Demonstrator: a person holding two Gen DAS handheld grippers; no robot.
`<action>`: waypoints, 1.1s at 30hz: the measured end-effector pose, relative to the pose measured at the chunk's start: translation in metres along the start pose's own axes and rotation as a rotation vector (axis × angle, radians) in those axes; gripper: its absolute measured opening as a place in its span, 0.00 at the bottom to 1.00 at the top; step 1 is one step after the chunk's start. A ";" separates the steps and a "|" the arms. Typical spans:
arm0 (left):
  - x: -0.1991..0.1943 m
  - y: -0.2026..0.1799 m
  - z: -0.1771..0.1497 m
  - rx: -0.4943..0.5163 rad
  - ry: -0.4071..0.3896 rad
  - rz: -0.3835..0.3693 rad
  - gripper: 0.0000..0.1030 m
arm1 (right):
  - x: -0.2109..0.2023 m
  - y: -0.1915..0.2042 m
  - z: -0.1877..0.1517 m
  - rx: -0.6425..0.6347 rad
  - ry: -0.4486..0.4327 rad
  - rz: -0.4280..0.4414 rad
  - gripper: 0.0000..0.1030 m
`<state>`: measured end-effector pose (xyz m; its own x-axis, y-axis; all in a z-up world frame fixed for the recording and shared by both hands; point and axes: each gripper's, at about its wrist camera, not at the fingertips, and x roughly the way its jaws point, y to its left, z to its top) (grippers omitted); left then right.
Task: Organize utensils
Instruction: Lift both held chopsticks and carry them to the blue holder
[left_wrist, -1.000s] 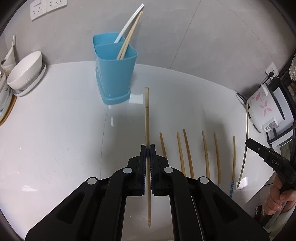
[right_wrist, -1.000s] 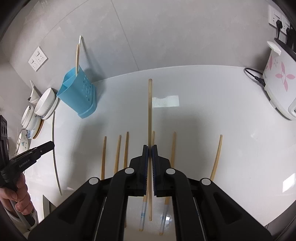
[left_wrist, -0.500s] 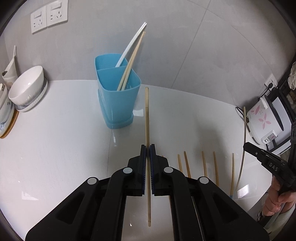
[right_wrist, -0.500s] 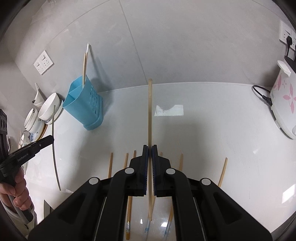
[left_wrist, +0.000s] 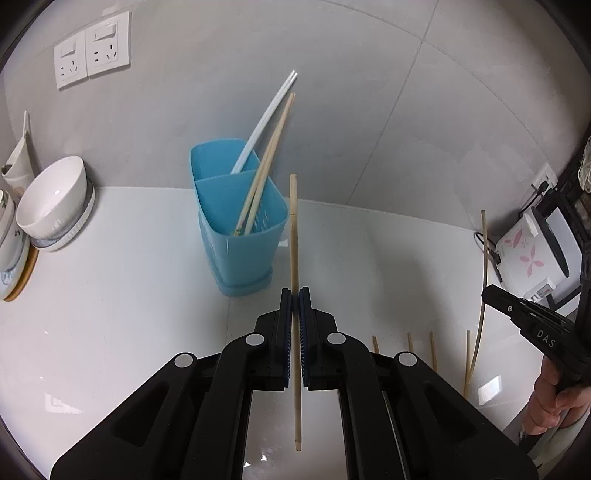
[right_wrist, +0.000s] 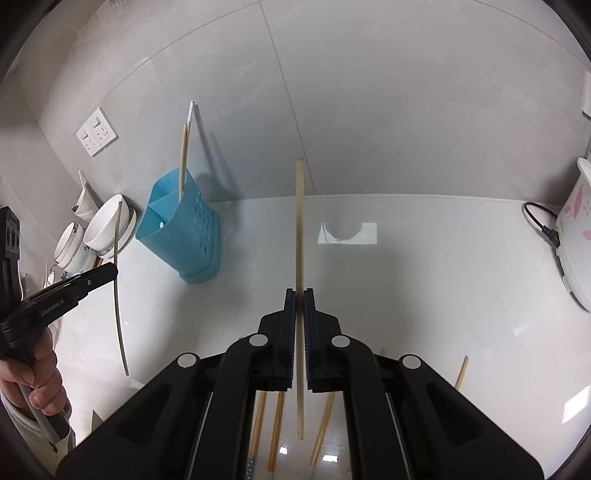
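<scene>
While both tongs carry load, each clamps one wooden chopstick lengthwise between pads: left gripper (left_wrist: 294, 295) closed on chopstick (left_wrist: 294, 229), right gripper (right_wrist: 299, 295) closed on second chopstick (right_wrist: 299, 221). Sticks run along finger line, tips forward, likely for end-first drop into blue holder (left_wrist: 240, 236). Holder stands on white counter (left_wrist: 110, 295) by wall, two compartments, already holding white and wooden sticks. Remaining chopsticks (right_wrist: 275, 424) lie loose on counter, near edge. Held sticks: pale, slim, straight, plain. Left stick tip just beside holder rim.
</scene>
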<state>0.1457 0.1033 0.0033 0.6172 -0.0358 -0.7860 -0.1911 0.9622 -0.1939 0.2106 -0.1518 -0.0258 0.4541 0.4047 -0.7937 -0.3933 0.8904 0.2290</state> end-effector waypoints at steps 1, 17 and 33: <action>-0.001 0.001 0.002 -0.001 -0.005 0.000 0.03 | 0.000 0.002 0.003 -0.004 -0.005 0.003 0.03; -0.003 0.011 0.044 -0.004 -0.070 -0.021 0.03 | 0.008 0.027 0.039 -0.050 -0.054 0.038 0.03; 0.004 0.026 0.092 0.009 -0.209 -0.051 0.03 | 0.039 0.058 0.087 -0.093 -0.124 0.074 0.03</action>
<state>0.2135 0.1533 0.0497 0.7711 -0.0289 -0.6361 -0.1490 0.9631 -0.2243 0.2749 -0.0667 0.0059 0.5144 0.4962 -0.6994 -0.4987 0.8366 0.2267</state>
